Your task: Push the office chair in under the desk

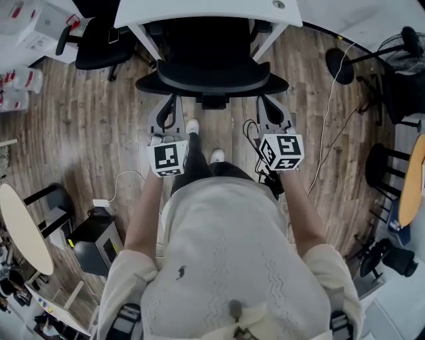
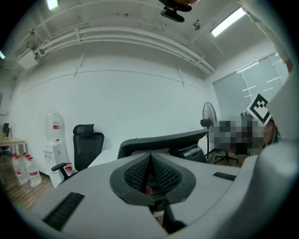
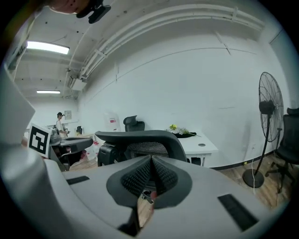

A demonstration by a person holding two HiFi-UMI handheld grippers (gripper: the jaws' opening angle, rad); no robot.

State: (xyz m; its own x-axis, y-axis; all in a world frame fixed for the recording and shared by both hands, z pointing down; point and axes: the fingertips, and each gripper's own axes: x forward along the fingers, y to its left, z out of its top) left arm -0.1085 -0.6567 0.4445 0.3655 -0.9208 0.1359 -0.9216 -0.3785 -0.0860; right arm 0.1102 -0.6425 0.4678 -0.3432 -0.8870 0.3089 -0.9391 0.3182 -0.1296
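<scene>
In the head view, the office chair (image 1: 212, 70) stood at 12 o'clock from the person, facing the white desk (image 1: 199, 12). The front of its seat was hidden beneath the desk top. Its backrest was clear of the desk edge, on the person's side.

The left claw (image 1: 171, 109) pointed toward the backrest from 11 o'clock of the person's torso. The right claw (image 1: 267, 109) did the same from 1 o'clock. Each claw's tips lay just beside the lower edge of the backrest. Whether they touched it could not be determined.

The left gripper view showed the left claw fully closed, its black pads (image 2: 140, 172) meeting with nothing between them. The rim of the backrest crossed that view just beyond the tips. The right gripper view showed the right claw likewise closed and empty, with the mesh backrest directly ahead.

The person's shoes (image 1: 192, 126) rested on the wood floor (image 1: 99, 126) between the two claws. A second black chair (image 1: 99, 46) stood at 10 o'clock in the head view. A standing fan (image 3: 267, 121) stood at 3 o'clock in the right gripper view.
</scene>
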